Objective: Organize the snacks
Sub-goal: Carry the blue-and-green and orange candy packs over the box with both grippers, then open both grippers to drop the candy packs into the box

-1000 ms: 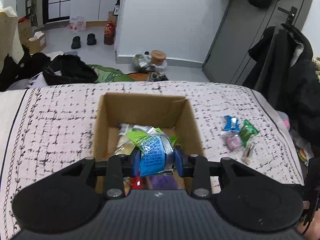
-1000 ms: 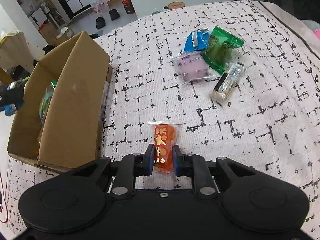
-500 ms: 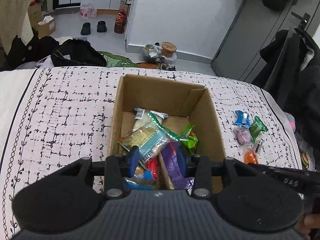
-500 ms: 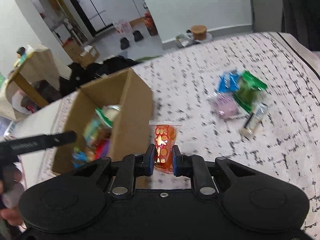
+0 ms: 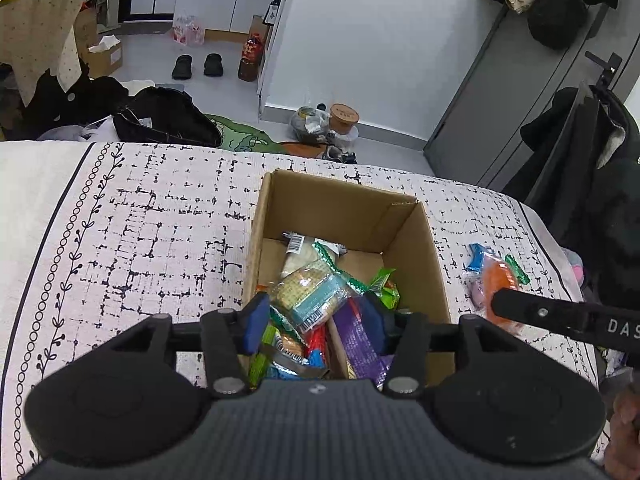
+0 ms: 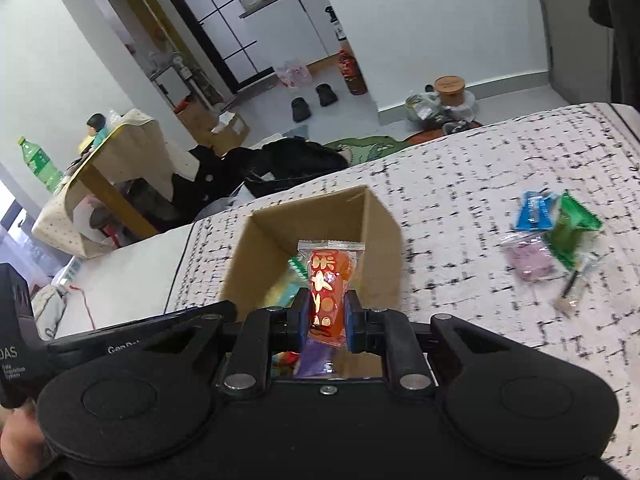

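Right tool (image 6: 327, 318) pinches an orange packet (image 6: 329, 289) above the box (image 6: 256, 264) (already holding several snacks); left tool (image 5: 316, 324) hangs spread, gripping nothing, over the box.

2 black slippers (image 5: 197, 65) on floor; green bottle (image 6: 38, 163) on side table (image 6: 108, 152).

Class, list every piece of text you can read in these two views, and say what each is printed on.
"DAS", cut off: right claw's handle.
"DAS" over small blurred lines: left claw's handle.
"Gen Ro", cut off: bar beside it.
Gold characters on orange packet: unreadable.
Box snacks' print: too small.
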`<state>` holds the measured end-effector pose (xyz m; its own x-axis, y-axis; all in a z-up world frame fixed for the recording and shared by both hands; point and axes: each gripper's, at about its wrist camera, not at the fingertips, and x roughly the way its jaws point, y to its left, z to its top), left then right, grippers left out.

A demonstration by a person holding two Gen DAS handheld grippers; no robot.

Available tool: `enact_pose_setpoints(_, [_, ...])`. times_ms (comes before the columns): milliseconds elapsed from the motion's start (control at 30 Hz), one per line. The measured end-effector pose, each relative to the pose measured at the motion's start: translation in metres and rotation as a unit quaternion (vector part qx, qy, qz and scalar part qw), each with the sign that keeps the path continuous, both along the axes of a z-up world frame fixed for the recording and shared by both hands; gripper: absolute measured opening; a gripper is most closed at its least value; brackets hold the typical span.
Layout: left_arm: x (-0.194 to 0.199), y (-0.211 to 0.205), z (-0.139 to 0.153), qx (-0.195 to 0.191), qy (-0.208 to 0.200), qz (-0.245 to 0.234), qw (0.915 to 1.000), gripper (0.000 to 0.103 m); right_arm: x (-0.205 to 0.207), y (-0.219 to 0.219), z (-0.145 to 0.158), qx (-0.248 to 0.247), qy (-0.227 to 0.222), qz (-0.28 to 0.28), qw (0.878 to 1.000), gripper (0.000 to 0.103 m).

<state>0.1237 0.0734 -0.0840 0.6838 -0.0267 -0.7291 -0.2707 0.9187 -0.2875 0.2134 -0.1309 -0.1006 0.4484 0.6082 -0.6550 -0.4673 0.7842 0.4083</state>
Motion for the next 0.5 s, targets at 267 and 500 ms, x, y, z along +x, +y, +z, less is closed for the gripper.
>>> enact_pose_setpoints(267, [-0.005,0.005,0.001,-0.006,-0.005,0.002,1.0000,0.052,-0.003,0.013,-0.007,-0.004,0.011,0.001,1.000,0.035])
enact_pose_setpoints(500, [-0.008,0.008,0.004,-0.008,-0.009,-0.002,0.9999,0.052,-0.003,-0.002,-0.004,-0.005,0.007,-0.021,1.000,0.037])
